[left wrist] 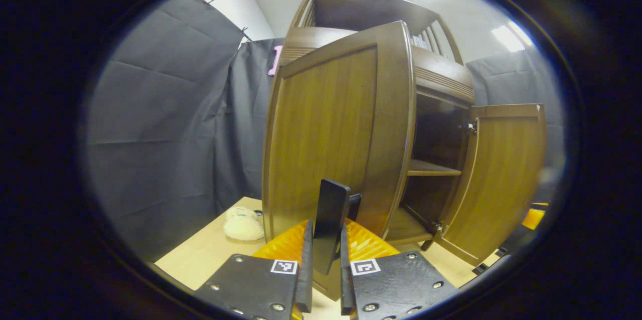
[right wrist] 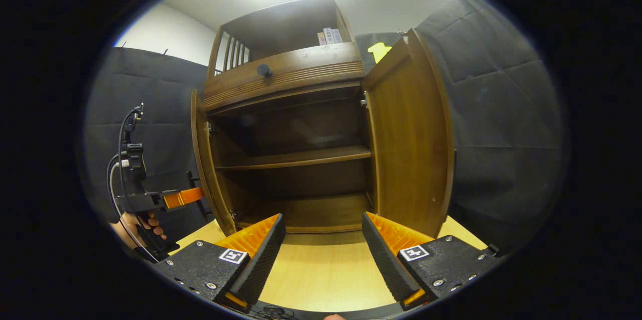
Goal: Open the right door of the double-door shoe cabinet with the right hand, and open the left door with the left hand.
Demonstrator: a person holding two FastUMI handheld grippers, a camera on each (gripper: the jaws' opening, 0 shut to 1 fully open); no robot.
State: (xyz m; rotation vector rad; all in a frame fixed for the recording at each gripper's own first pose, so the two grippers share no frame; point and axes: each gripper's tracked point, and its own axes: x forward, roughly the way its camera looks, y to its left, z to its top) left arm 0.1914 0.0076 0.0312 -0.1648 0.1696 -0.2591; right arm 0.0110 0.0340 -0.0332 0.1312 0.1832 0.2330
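The shoe cabinet [right wrist: 286, 79] stands on a pale wooden table [right wrist: 321, 270] with both of its doors swung open. In the left gripper view, the left gripper [left wrist: 325, 265] has its fingers drawn close together on the dark handle [left wrist: 331, 214] of the left door [left wrist: 326, 129], the handle standing upright in the narrow gap between them, so the gripper is pinching that handle. The left door fills the middle of that view, turned outward, and beyond its edge the dark inside of the cabinet shows with a shelf [left wrist: 431, 168] across it; the right door [left wrist: 501, 179] hangs open farther off. A pale fluffy slipper [left wrist: 243, 223] lies on the table just beside the bottom of the left door. In the right gripper view, the right gripper [right wrist: 323, 255] has its fingers spread wide apart with nothing between them, low over the table in front of the open cabinet. The right door [right wrist: 411, 134] stands open at the right of that view, and the left door [right wrist: 205, 159] is seen edge-on, with the left gripper [right wrist: 183, 197] at its edge and a hand [right wrist: 143, 224] holding that tool. A round knob [right wrist: 264, 70] sits on the drawer above the doors, and some books [right wrist: 328, 35] stand in the top shelf; their spines carry writing too small to read. Each gripper bears small square black-and-white marker tags [right wrist: 233, 256].
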